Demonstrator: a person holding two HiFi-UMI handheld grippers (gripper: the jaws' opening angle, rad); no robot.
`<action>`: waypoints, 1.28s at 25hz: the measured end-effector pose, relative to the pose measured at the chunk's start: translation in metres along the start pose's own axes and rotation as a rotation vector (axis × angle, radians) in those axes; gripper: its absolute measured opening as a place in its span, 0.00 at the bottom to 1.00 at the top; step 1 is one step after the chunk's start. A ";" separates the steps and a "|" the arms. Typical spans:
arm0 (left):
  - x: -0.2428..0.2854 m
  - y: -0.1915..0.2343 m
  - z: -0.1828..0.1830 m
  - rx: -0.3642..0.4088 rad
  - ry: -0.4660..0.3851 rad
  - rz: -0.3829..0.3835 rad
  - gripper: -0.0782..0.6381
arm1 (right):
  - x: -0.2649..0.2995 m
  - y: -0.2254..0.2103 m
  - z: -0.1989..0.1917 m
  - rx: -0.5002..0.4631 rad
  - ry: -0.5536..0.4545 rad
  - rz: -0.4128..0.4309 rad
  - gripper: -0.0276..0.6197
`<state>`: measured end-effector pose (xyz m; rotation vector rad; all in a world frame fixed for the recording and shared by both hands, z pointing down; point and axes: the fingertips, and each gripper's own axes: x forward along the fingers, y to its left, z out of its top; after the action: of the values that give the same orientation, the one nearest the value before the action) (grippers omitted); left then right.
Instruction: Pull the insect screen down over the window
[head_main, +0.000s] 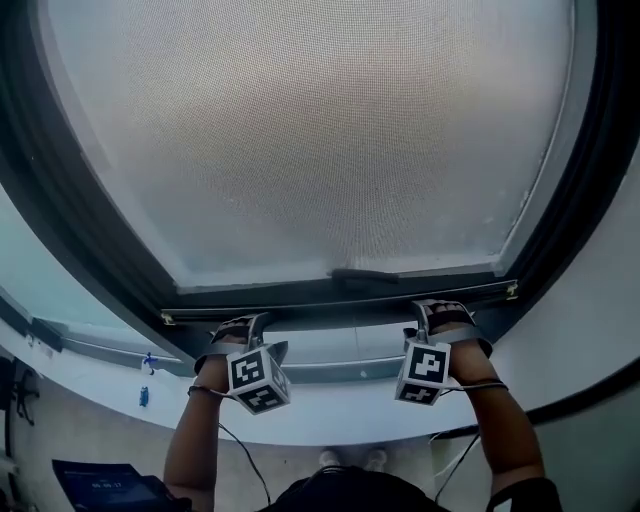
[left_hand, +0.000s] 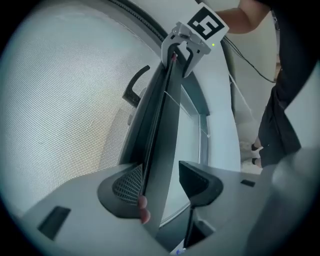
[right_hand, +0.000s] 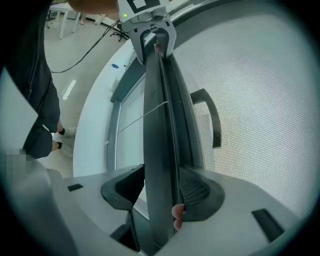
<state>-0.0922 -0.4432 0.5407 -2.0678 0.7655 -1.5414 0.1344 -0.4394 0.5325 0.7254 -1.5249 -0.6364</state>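
The grey insect screen (head_main: 320, 140) covers most of the window. Its dark bottom bar (head_main: 340, 293) hangs just above the sill, with a small pull handle (head_main: 365, 273) at mid-width. My left gripper (head_main: 248, 328) reaches up to the bar left of centre, my right gripper (head_main: 437, 315) right of centre. In the left gripper view the bar (left_hand: 162, 125) runs between the jaws of the left gripper (left_hand: 161, 181); the mesh-side pad (left_hand: 127, 185) lies against it and the other jaw stands slightly off. In the right gripper view both jaws of the right gripper (right_hand: 161, 190) meet the bar (right_hand: 157, 125).
A strip of bare glass (head_main: 330, 345) shows under the bar, above the white curved sill (head_main: 330, 420). The dark window frame (head_main: 60, 230) curves round both sides. A small blue item (head_main: 145, 395) sits on the sill at left. Cables trail from both grippers past the person's shoes (head_main: 350, 460).
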 end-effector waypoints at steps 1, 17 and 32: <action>0.000 0.000 0.000 0.000 0.000 -0.002 0.43 | 0.001 0.000 0.000 -0.006 0.005 -0.004 0.38; -0.003 0.004 0.000 -0.006 -0.032 0.004 0.40 | -0.002 0.003 -0.002 0.032 -0.007 0.006 0.38; -0.002 0.001 -0.002 0.002 0.025 0.041 0.40 | 0.003 0.004 -0.002 0.016 0.028 -0.071 0.38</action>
<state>-0.0947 -0.4426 0.5389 -2.0223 0.8105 -1.5474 0.1356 -0.4390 0.5376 0.8000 -1.4848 -0.6647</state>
